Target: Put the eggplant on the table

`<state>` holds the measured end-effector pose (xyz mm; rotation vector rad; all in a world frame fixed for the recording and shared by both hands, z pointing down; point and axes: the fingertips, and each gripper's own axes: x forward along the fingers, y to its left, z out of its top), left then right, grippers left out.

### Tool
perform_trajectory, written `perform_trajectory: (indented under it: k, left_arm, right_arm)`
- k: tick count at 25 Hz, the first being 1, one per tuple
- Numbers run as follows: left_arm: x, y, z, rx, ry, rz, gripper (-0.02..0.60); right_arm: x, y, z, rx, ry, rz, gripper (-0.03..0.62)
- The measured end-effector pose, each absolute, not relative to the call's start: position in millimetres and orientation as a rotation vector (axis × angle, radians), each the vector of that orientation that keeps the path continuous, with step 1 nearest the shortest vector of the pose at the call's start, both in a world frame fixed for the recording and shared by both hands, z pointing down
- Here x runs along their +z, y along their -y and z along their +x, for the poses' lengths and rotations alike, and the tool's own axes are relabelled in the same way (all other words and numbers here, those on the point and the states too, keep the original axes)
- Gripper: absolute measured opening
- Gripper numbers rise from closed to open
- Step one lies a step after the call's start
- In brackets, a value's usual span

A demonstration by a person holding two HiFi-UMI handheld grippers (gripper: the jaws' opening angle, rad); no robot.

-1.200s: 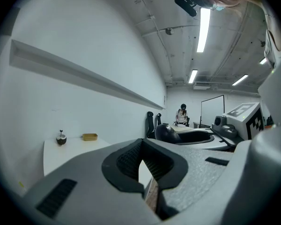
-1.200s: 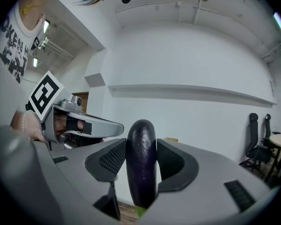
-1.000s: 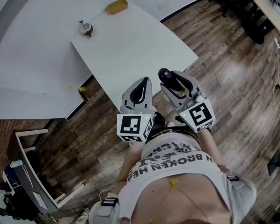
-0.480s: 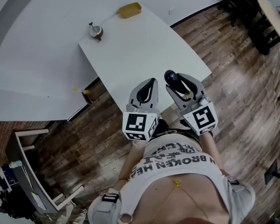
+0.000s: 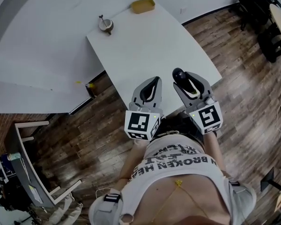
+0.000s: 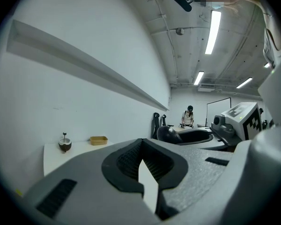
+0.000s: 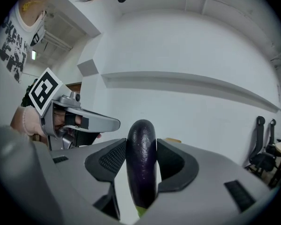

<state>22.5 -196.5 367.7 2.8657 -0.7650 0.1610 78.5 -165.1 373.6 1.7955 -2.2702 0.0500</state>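
A dark purple eggplant [image 7: 141, 149] stands upright between the pads of my right gripper [image 7: 141, 145], which is shut on it. In the head view the eggplant's dark end [image 5: 179, 73] pokes out of the right gripper [image 5: 187, 81] over the near edge of the white table [image 5: 145, 41]. My left gripper [image 5: 152, 80] hangs beside it to the left, also at the table's near edge. Its jaws [image 6: 141, 144] meet at the tips with nothing between them. The left gripper view also shows the eggplant [image 6: 166, 134] off to the right.
A small brown cup with a stick in it [image 5: 105, 24] and a yellow tray [image 5: 143, 5] sit at the table's far end. Dark chairs [image 5: 267, 13] stand on the wooden floor at the upper right. A grey shelf unit [image 5: 28, 172] is at the lower left.
Both grippers have moved forward together, from over the floor to the table's near edge. The eggplant stays in the right gripper's grip.
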Motion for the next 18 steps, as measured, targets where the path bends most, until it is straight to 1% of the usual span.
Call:
perform_trajectory:
  k: [10, 18]
  left_arm:
    - [366.1, 218.0, 23.0, 0.148, 1.018, 2.777, -0.002]
    - [353.7, 232.5, 47.1, 0.139, 1.200, 2.725, -0.002]
  right_arm:
    - [371.8, 207.1, 74.0, -0.007, 2.424, 1.517, 0.202]
    - [360.2, 230.8, 99.1, -0.046, 2.525, 1.359, 0.202]
